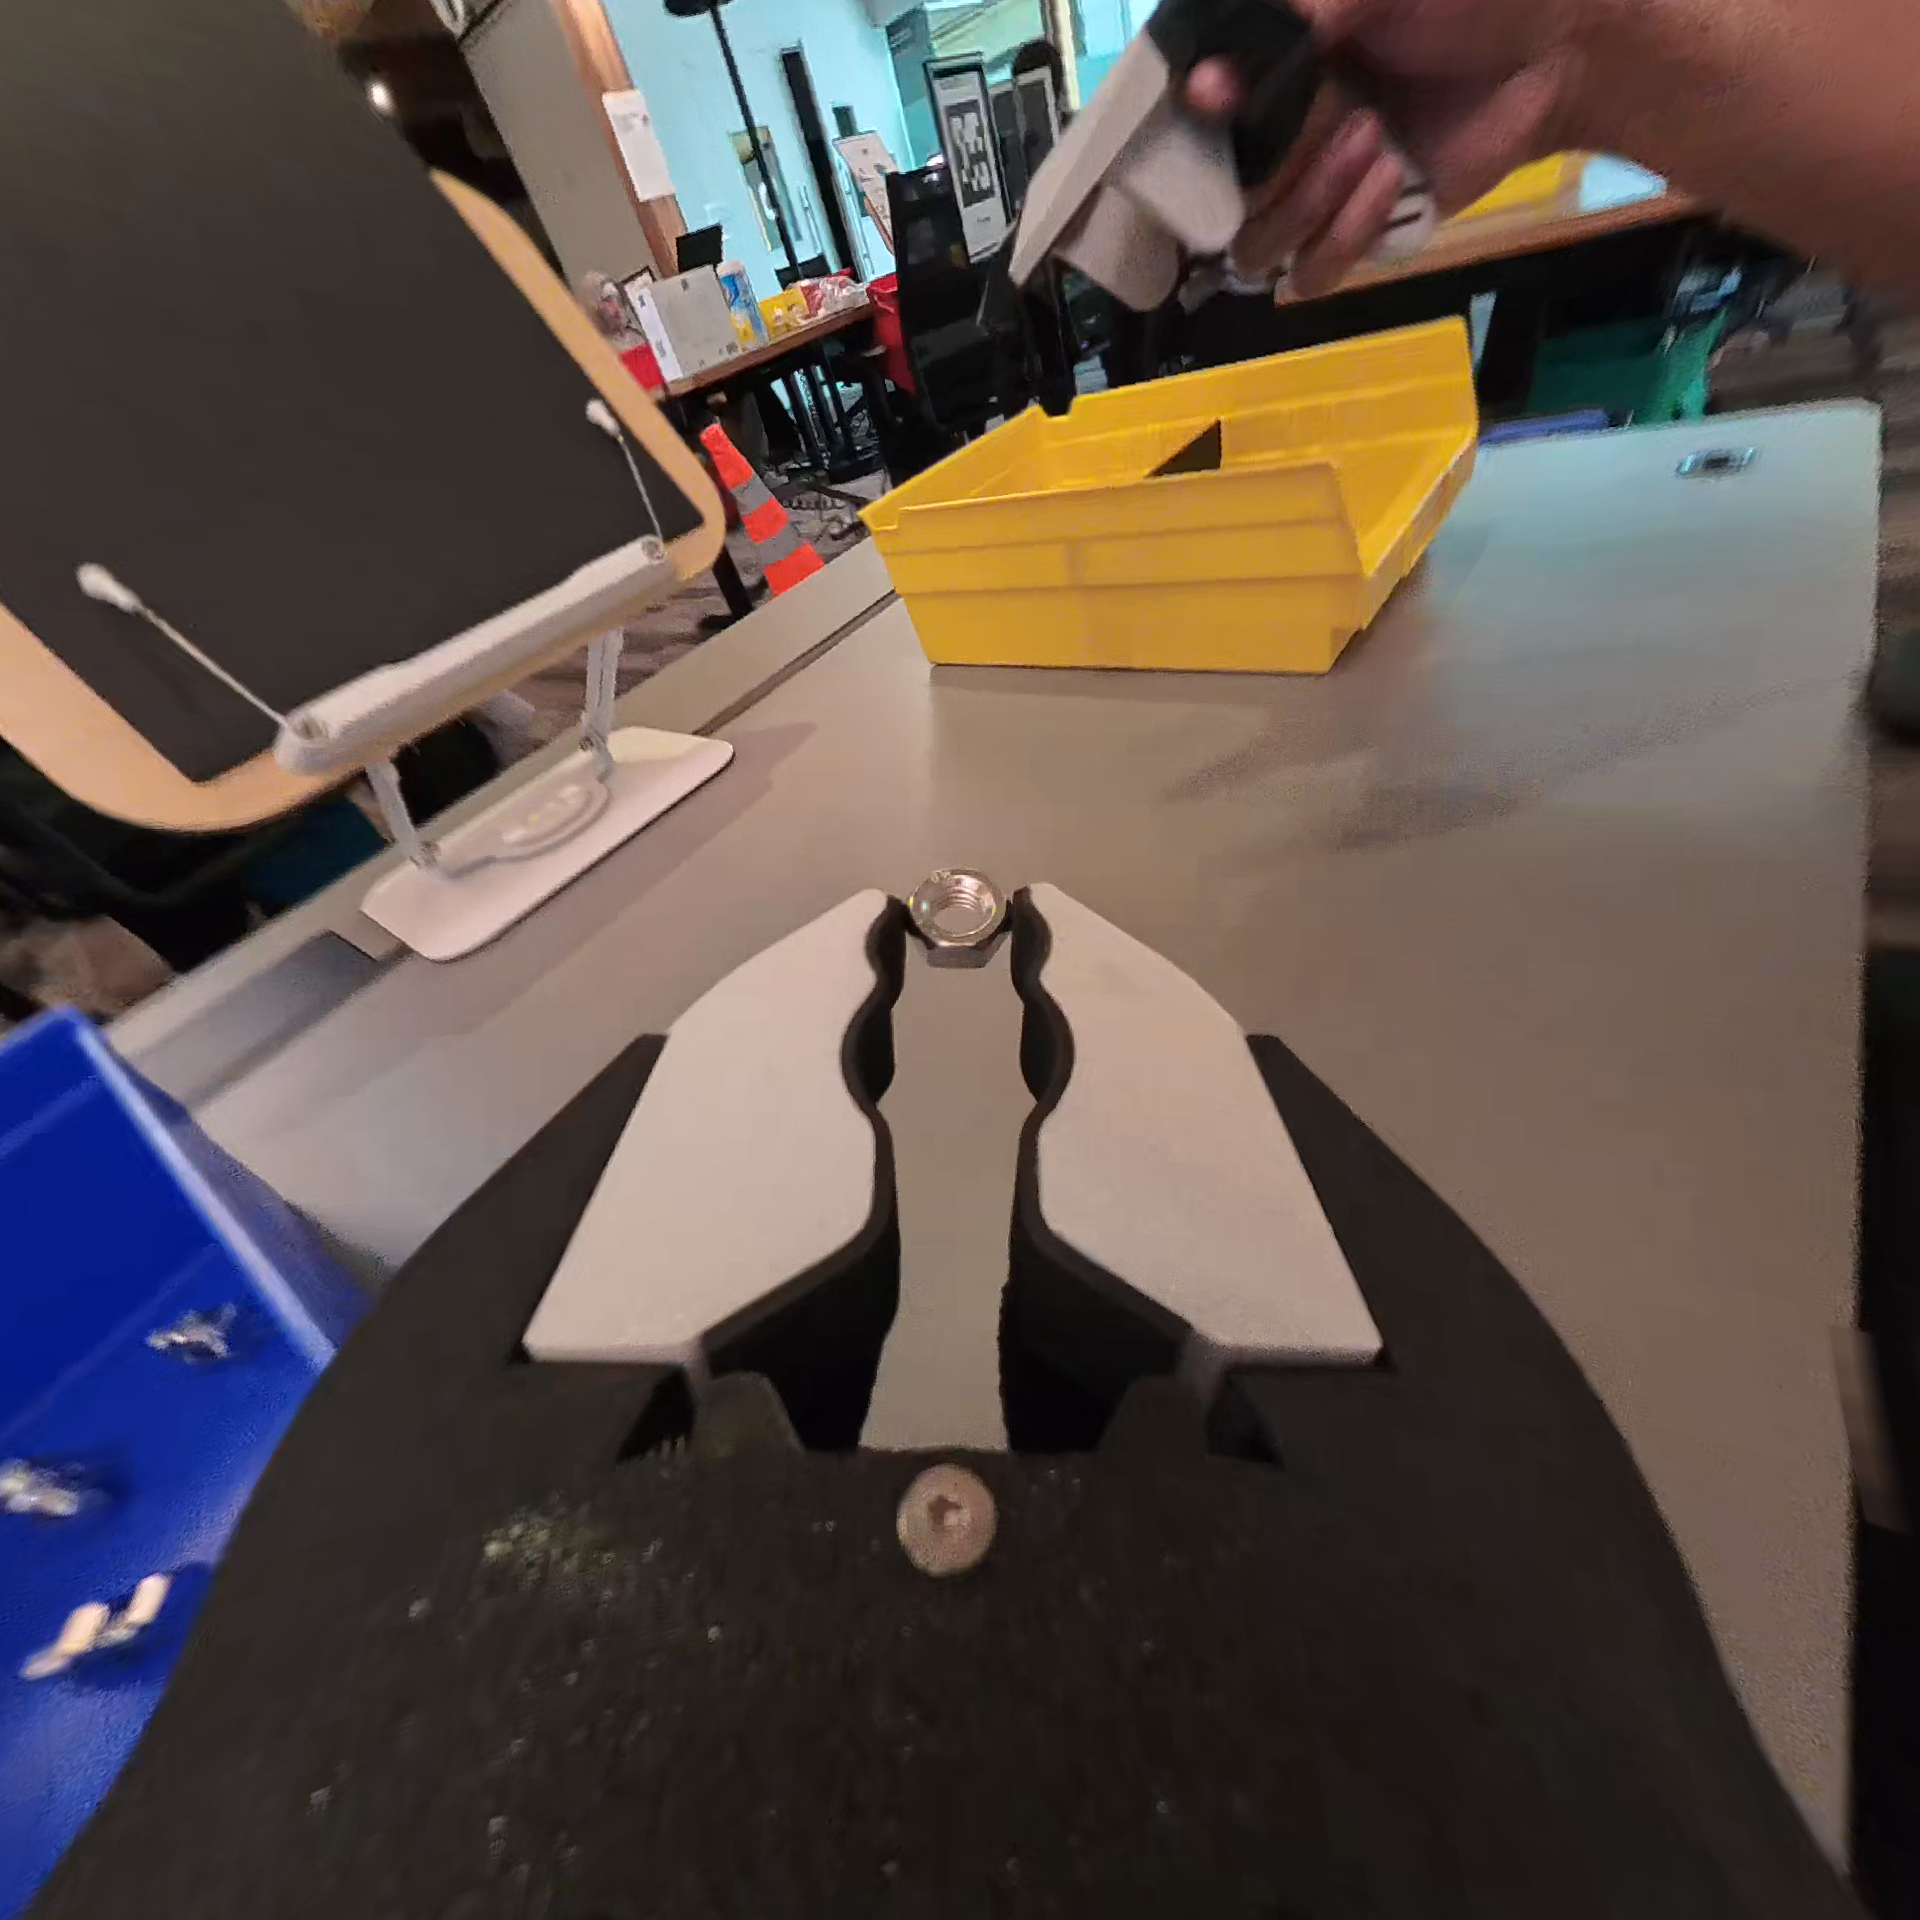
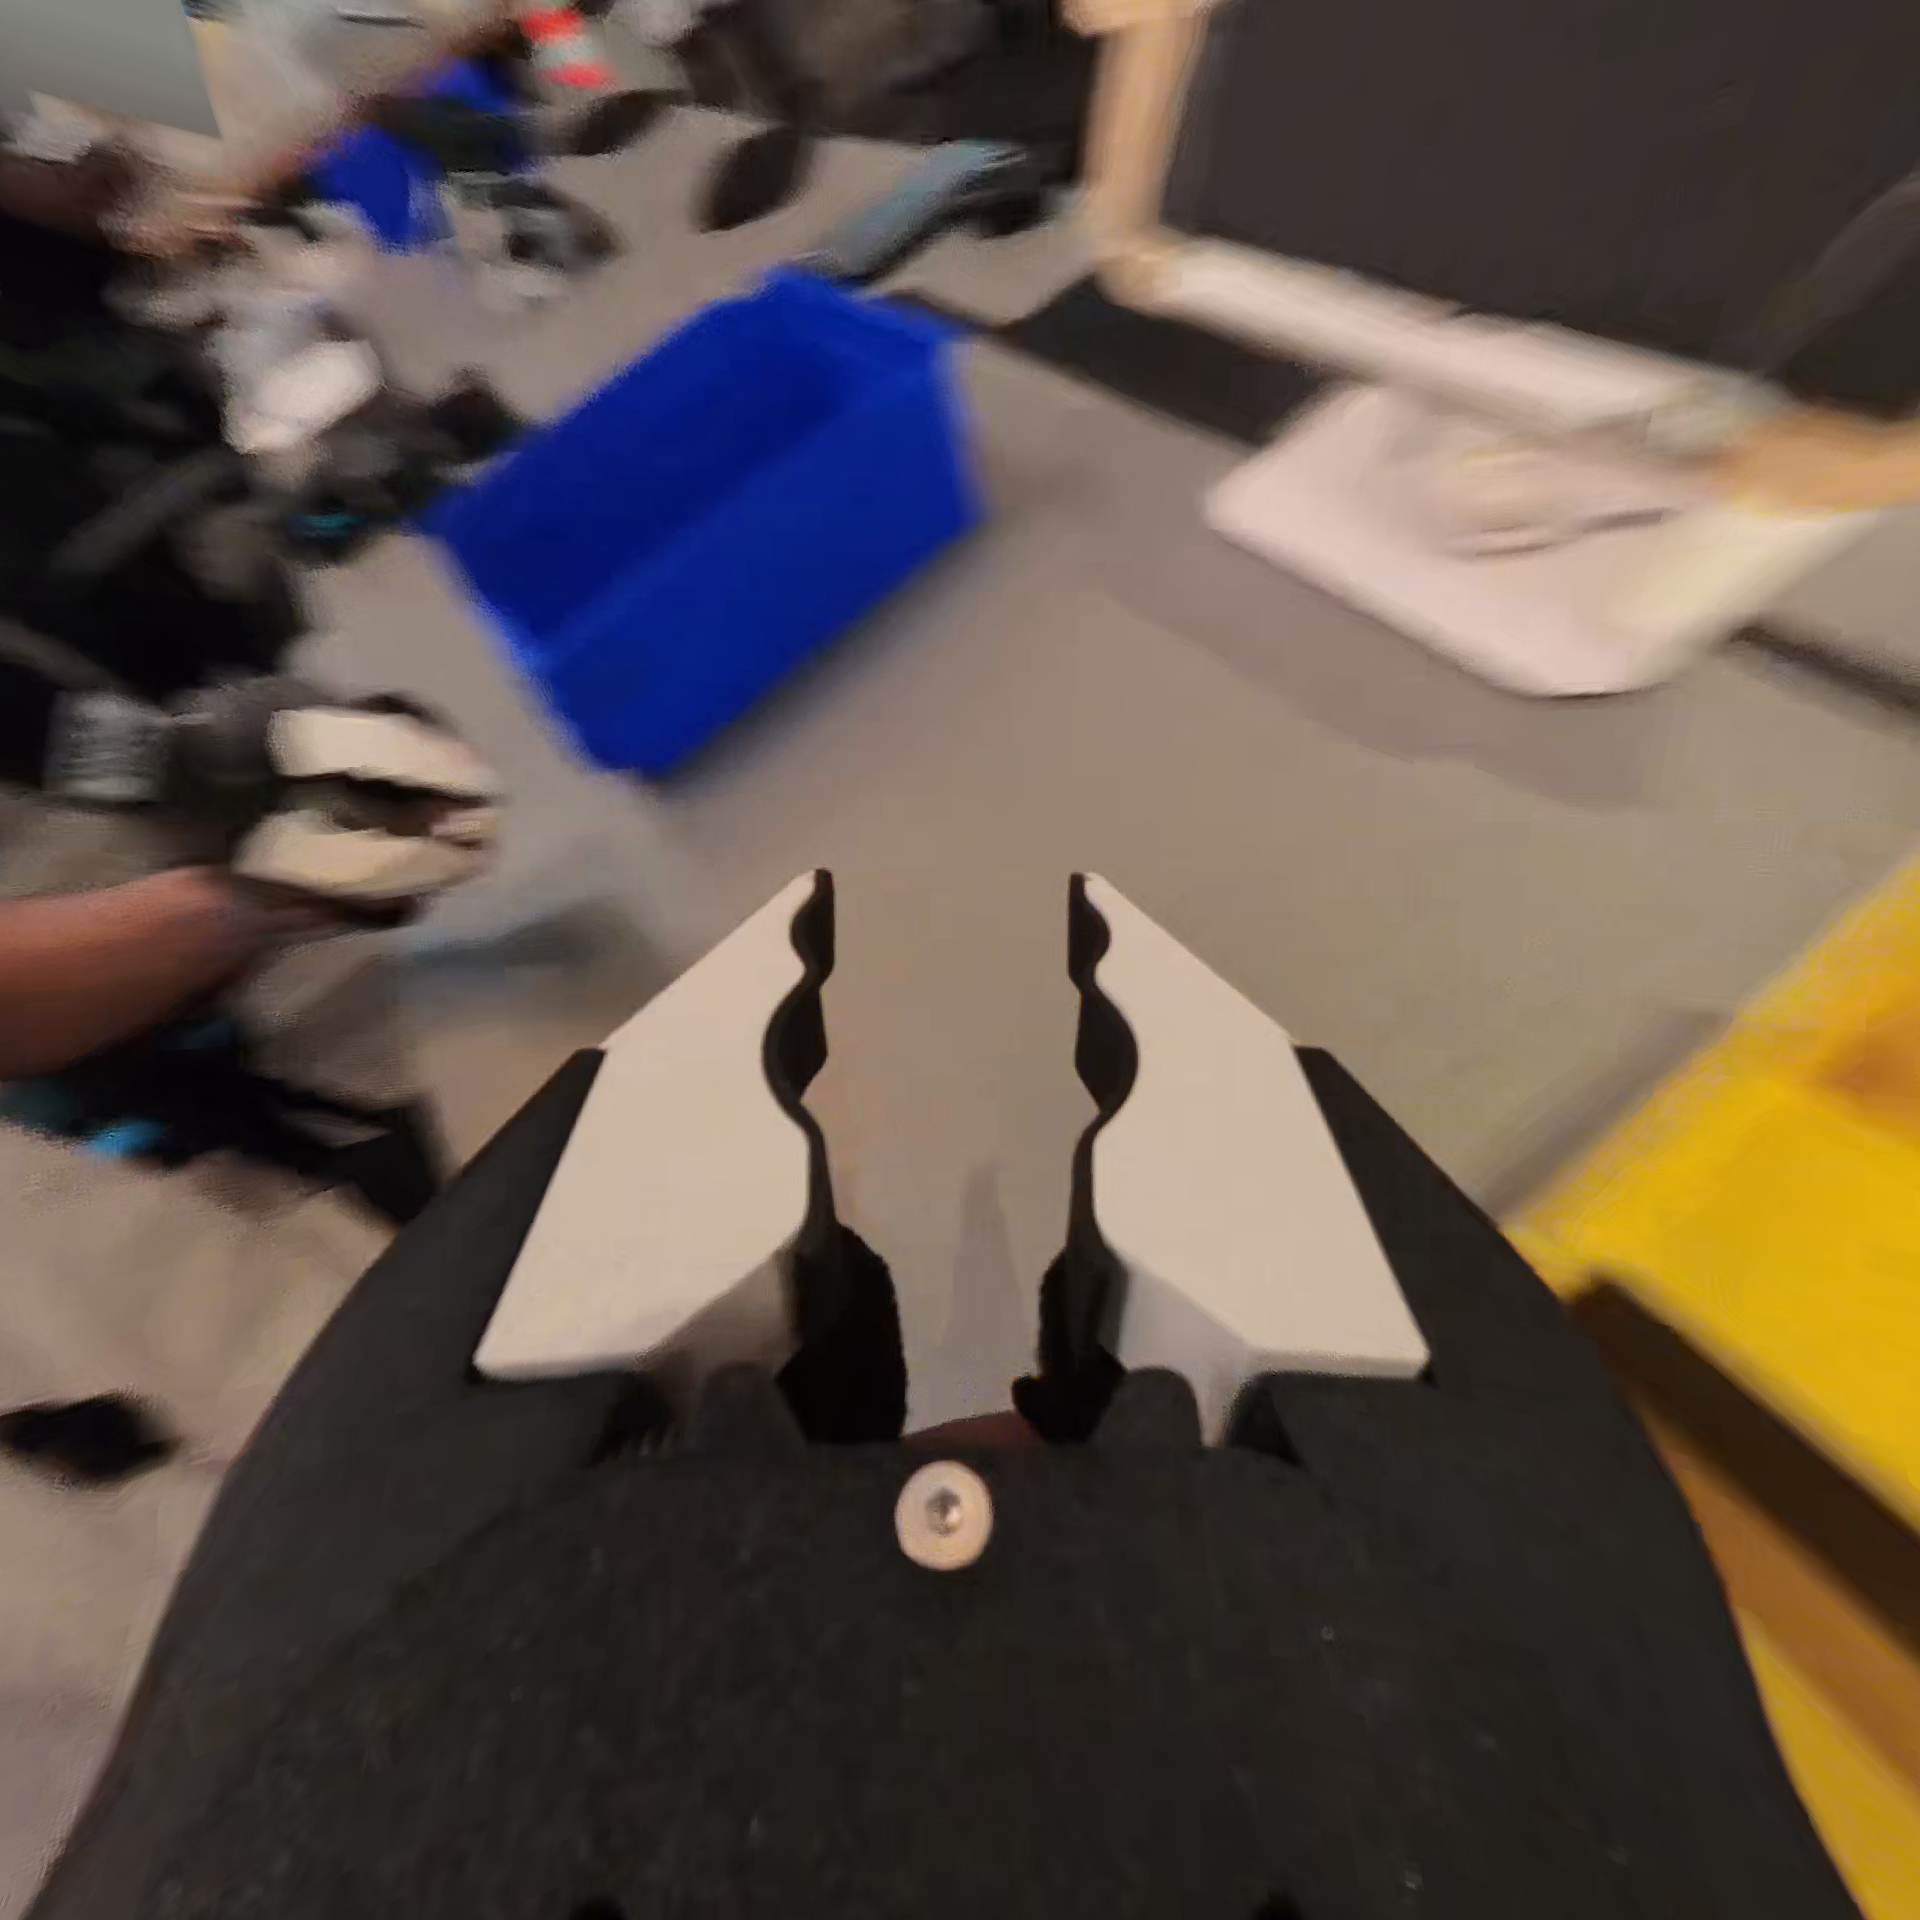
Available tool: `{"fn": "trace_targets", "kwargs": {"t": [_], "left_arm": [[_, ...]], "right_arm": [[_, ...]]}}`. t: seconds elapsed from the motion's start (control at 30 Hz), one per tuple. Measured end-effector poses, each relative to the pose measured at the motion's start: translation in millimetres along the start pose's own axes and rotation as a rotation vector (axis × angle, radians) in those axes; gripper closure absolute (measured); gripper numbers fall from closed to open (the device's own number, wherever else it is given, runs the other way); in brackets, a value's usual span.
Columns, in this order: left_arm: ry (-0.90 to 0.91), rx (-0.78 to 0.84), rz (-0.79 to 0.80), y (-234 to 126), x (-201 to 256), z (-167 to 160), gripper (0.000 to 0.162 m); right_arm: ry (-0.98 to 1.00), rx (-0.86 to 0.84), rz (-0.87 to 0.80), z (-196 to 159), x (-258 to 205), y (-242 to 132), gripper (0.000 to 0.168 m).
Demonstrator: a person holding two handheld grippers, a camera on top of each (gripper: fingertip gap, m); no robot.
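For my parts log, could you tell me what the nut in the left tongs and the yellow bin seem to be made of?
Nut: bare metal, likely steel, bright silvery with visible threads. Yellow bin: apparently moulded plastic, evenly coloured, with ribbed walls.

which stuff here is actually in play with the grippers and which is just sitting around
In play:
- left gripper, shut on the hex nut
- right gripper, open and empty above the grey table

Sitting around:
- yellow bin
- blue bin with metal wing nuts
- tilted board on a white stand
- orange cone
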State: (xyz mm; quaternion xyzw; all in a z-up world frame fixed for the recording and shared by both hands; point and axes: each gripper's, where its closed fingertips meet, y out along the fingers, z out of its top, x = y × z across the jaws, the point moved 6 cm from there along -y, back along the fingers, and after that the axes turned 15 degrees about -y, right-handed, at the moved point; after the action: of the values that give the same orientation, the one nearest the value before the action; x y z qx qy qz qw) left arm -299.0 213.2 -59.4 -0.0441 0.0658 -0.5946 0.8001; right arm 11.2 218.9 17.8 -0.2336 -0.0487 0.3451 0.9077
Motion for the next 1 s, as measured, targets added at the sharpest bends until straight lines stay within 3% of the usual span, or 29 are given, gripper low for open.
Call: {"fn": "trace_targets", "kwargs": {"t": [0.13,0.27,0.5,0.77,1.0], "left_arm": [[0.226,0.000,0.005,2,17,-2,0.143],[0.315,-0.002,-0.026,3,31,-6,0.143],[0.303,0.023,-0.080,-1,38,-4,0.143],[0.069,0.207,-0.310,-15,49,19,0.143],[0.021,0.266,-0.393,-21,52,23,0.142]], "right_arm": [[0.136,0.074,0.344,-18,-111,81,0.123],[0.263,0.151,0.594,-36,-153,126,0.122],[0.382,0.206,0.804,-52,-169,137,0.124],[0.592,0.358,1.222,-48,-186,128,0.130],[0.611,0.419,1.331,-37,-198,126,0.137]]}}
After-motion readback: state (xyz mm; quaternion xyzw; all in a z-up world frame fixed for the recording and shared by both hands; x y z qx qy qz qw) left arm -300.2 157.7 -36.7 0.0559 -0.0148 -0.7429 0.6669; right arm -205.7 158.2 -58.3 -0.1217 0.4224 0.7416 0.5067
